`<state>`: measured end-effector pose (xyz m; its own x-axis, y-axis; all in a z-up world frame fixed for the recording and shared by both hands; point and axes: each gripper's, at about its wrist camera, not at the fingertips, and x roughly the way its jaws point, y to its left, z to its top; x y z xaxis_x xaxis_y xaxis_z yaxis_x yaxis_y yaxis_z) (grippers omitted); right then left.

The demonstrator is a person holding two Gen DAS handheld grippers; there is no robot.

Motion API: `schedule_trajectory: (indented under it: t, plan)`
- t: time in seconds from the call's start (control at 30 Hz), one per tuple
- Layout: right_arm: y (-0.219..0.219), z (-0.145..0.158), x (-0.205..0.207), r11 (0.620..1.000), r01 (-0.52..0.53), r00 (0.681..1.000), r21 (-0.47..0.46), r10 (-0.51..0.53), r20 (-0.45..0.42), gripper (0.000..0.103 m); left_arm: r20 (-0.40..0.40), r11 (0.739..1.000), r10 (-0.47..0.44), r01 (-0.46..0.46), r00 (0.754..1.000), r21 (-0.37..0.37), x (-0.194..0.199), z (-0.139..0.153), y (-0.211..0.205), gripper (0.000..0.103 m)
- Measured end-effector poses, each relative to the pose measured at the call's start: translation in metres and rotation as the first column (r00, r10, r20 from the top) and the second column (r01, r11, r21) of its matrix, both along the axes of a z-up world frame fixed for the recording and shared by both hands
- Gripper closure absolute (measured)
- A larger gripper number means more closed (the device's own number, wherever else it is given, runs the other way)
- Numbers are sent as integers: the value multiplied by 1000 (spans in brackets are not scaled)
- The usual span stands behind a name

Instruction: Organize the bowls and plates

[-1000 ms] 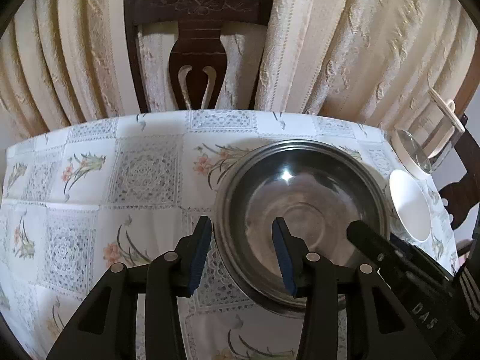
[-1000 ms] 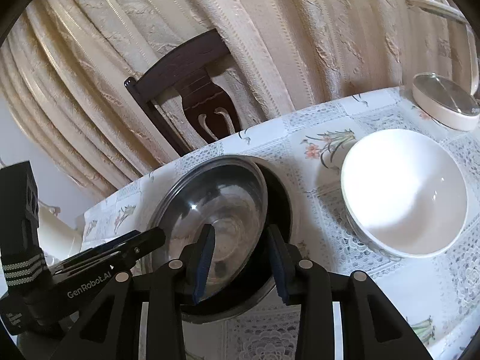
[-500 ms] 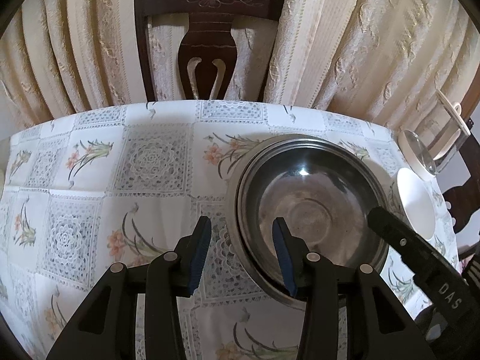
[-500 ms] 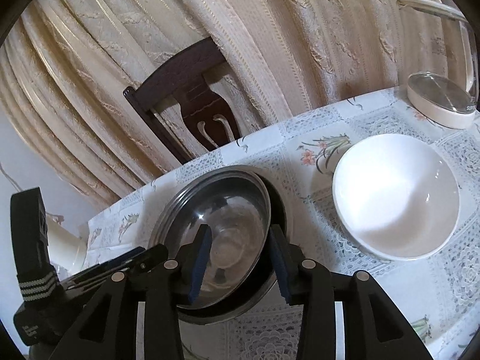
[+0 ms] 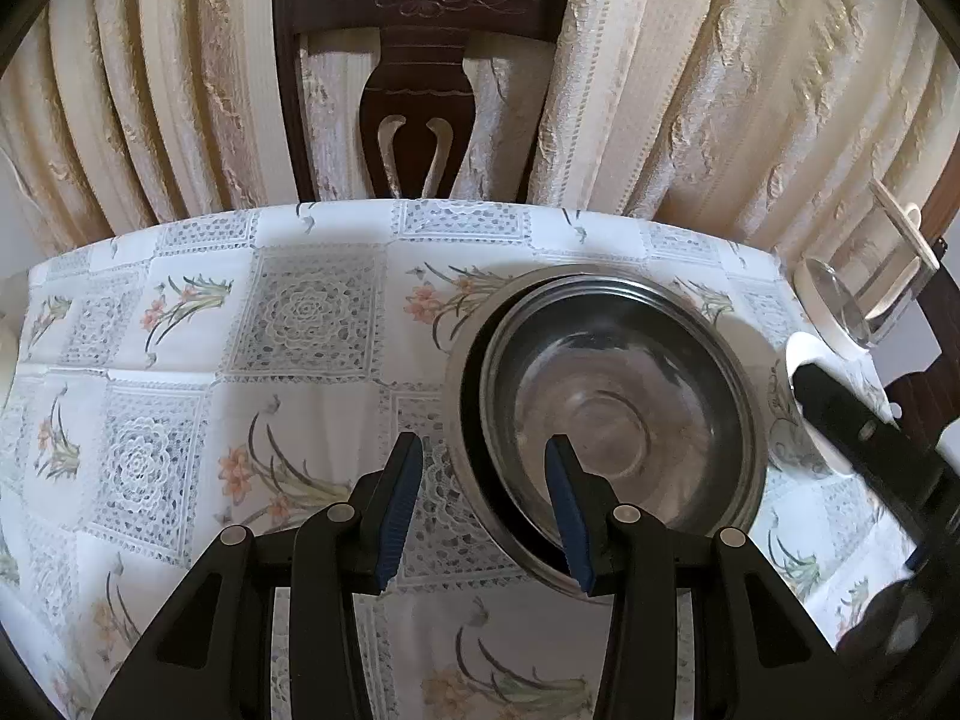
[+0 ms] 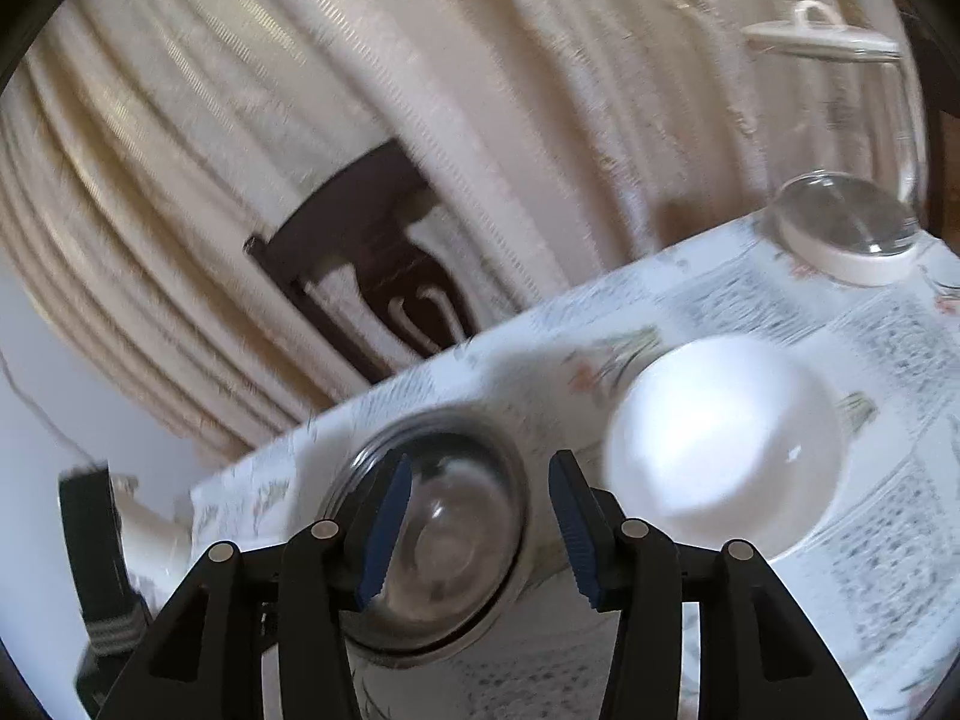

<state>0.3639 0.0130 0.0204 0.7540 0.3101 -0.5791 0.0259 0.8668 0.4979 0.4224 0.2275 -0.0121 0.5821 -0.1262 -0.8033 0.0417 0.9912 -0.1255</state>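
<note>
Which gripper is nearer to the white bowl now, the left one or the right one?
Right. The right gripper is open just beside the white bowl, between it and the steel bowl. The left gripper is open at the steel bowl's far side, away from the white bowl.

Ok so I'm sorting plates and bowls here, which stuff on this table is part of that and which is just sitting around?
Part of the job:
- metal bowl, nested in a larger metal dish
- white bowl

Just lying about:
- glass kettle with a white lid, on its base
- dark wooden chair behind the table
- floral tablecloth
- curtain
</note>
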Motion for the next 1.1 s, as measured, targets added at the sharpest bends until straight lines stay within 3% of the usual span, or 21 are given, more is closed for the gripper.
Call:
schedule_trajectory:
  t: [0.3,0.43,0.53,0.77,1.1]
  plan:
    - [-62,4,7,992,120,992,45,-119,-32,47,4,1000,-16,16,1000,-19,-6,10,-19,59]
    - [-80,1,10,989,151,987,10,-150,-50,45,12,999,-32,32,999,-33,-11,17,-31,54]
    - [-89,-3,12,988,156,986,8,-155,-62,43,23,998,-46,47,999,-46,-16,24,-42,49]
    - [-112,-18,21,993,115,987,38,-110,-115,36,37,994,-88,90,995,-58,-21,36,-68,48]
    - [-153,-43,24,980,145,976,135,-119,-185,36,-31,966,-155,145,987,-212,-13,27,-111,48]
